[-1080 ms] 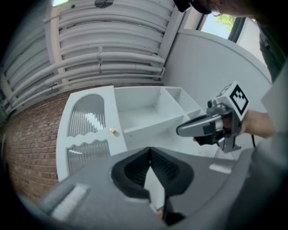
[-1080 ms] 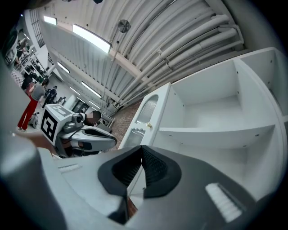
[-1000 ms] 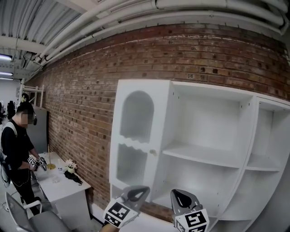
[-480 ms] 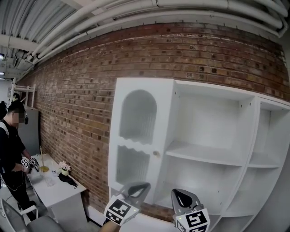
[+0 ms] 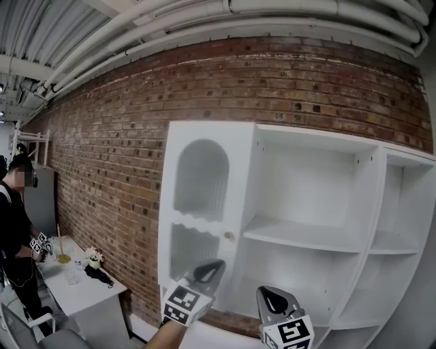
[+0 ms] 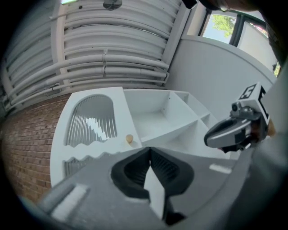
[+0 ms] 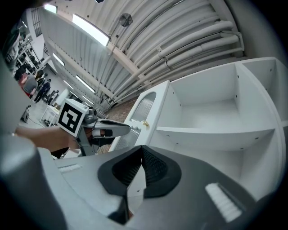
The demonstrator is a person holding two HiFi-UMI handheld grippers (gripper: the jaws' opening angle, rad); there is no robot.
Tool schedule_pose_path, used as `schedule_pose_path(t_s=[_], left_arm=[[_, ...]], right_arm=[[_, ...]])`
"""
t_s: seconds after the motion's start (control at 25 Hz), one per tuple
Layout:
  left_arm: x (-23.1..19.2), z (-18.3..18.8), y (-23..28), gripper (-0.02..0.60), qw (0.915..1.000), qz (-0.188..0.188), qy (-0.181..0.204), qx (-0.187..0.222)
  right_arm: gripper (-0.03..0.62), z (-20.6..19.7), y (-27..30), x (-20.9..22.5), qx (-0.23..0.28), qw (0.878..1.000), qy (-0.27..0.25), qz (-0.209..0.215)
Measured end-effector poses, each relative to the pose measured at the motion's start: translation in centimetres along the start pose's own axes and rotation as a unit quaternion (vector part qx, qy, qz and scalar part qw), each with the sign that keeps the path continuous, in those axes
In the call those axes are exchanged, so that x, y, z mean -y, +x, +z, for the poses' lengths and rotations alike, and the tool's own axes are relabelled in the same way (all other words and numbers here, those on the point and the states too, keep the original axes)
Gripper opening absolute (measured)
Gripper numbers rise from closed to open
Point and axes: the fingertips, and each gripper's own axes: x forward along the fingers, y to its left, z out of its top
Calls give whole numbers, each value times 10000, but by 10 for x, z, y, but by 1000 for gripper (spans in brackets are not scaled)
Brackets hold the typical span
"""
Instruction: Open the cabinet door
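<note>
A white cabinet [image 5: 381,157] with open shelves stands against a brick wall. Its door [image 5: 197,204], with an arched ribbed-glass panel, is at the left end and has a small round knob [image 5: 229,236] on its right edge. The door [image 6: 90,126] and knob [image 6: 129,139] also show in the left gripper view. My left gripper [image 5: 210,268] is shut and empty, raised below the knob and apart from it. My right gripper [image 5: 275,297] is also shut and empty, lower and to the right, in front of the bottom shelves. Each gripper view shows its own pads closed: left gripper [image 6: 150,151], right gripper [image 7: 141,148].
At the far left a person [image 5: 15,225] stands by a white table [image 5: 82,286] with small items on it. Pipes [image 5: 272,13] run along the ceiling above the brick wall [image 5: 116,157].
My left gripper has risen a little toward the door knob. The right gripper has stayed put. The view has shifted slightly, so the person sits further left.
</note>
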Motion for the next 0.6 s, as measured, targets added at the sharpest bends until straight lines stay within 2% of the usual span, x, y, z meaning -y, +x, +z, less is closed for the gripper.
schedule_pose_path(t_s=[0.12, 0.4, 0.6], left_arm=[[-12, 3, 13, 3, 9998, 184, 50, -11], [-37, -6, 39, 88, 9982, 591, -121, -28], [-46, -1, 52, 112, 9970, 742, -202, 91]], right_arm=[[3, 2, -1, 7, 44, 10000, -19, 19], [3, -1, -3, 24, 97, 9999, -22, 11], [3, -8, 1, 32, 80, 10000, -8, 51]])
